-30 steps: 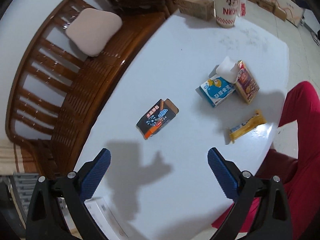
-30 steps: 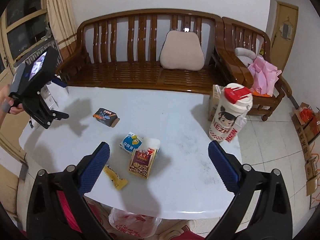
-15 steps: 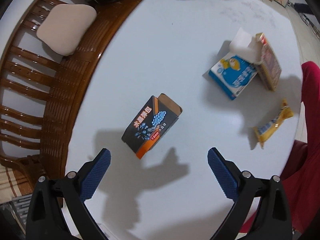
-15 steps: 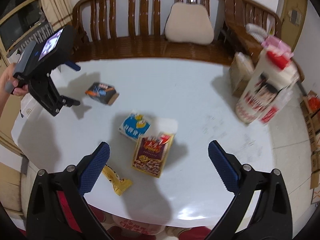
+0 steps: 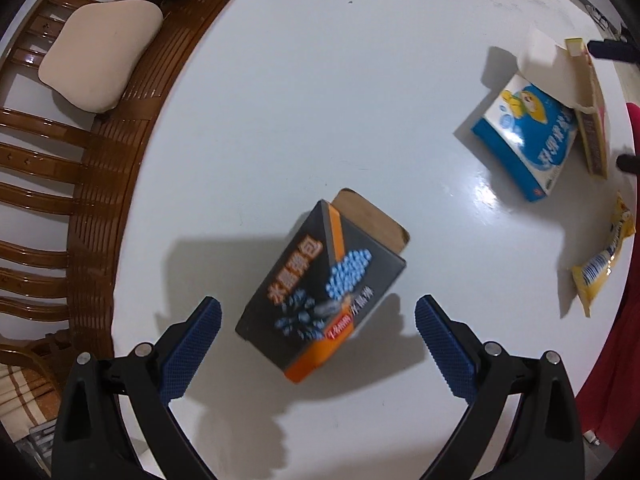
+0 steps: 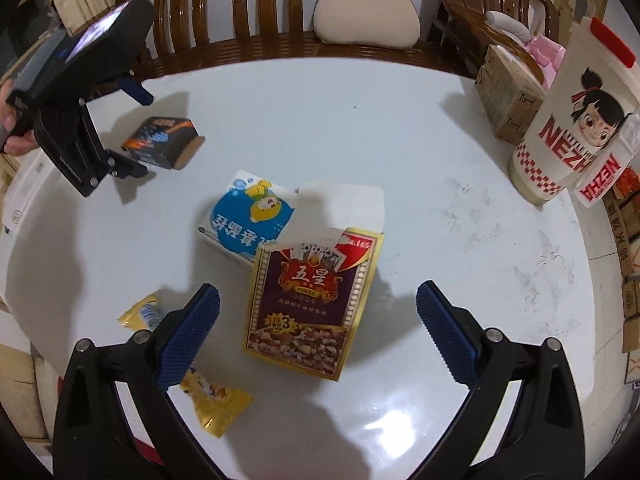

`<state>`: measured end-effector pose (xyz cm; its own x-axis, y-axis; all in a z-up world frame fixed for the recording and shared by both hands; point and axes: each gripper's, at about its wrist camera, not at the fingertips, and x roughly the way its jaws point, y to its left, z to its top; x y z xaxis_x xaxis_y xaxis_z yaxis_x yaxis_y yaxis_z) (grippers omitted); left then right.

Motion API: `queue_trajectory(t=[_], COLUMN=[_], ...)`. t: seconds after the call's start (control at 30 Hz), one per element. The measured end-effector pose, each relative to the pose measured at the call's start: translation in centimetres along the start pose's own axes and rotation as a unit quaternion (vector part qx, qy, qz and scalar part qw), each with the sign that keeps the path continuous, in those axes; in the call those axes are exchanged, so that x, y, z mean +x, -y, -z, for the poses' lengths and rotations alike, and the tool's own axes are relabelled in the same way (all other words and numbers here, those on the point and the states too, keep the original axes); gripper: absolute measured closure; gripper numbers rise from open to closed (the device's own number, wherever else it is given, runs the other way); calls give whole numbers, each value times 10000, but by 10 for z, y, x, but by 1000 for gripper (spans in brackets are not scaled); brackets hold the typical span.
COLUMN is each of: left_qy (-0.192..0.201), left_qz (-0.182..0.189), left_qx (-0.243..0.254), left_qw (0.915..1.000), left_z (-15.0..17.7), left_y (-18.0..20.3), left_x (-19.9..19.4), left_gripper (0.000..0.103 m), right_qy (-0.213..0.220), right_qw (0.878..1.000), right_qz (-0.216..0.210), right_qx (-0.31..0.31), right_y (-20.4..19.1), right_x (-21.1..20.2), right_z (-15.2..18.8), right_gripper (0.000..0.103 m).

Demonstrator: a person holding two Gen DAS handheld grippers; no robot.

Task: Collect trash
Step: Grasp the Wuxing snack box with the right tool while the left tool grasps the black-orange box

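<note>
A black and orange open carton (image 5: 320, 284) lies on the white table (image 5: 320, 100), between the open jaws of my left gripper (image 5: 318, 320); it also shows in the right wrist view (image 6: 162, 142). My right gripper (image 6: 318, 312) is open just above a purple and gold card box (image 6: 314, 300). A blue and white carton (image 6: 248, 216) with a torn white flap lies behind it and shows in the left wrist view (image 5: 528, 132). A yellow wrapper (image 6: 212, 396) lies under my right gripper's left finger and shows in the left wrist view (image 5: 604, 260).
A tall white NEZHA cup (image 6: 576, 120) and a cardboard box (image 6: 504, 92) stand at the table's far right. A wooden bench (image 6: 260, 12) with a beige cushion (image 6: 366, 8) runs behind the table. Red clothing (image 5: 616, 360) is at the near edge.
Both grippers have come down and forward. The black carton now sits between my left jaws, and the card box sits between my right jaws. Both stay open.
</note>
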<state>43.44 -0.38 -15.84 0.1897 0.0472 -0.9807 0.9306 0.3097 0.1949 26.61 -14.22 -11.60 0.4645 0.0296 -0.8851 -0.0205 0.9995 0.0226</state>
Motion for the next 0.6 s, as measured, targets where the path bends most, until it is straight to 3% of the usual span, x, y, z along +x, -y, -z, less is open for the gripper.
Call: queue_trajectory(t=[0.37,0.47,0.53,0.6], left_qy=[164,254,289,325], left_qz=[-15,55,126,131], left_qx=[208,223,196,150], left_qw=[9996,9994,9993,9993], left_z=[-6,-8,-8,-6], left_y=[6,13,16,19], left_x=[9,7,4,2], left_gripper=[8,12,20,25], right_qy=[-107,-31,-7,-24], right_qw=[9995,9996,9995,9995], right_qz=[-63,33,107,66], right_qx=[284,291,282,295], right_y=[7,7,6,7], right_x=[26,26,27,27], right_z=[7,8,9,11], right_gripper=[7,7,12,27])
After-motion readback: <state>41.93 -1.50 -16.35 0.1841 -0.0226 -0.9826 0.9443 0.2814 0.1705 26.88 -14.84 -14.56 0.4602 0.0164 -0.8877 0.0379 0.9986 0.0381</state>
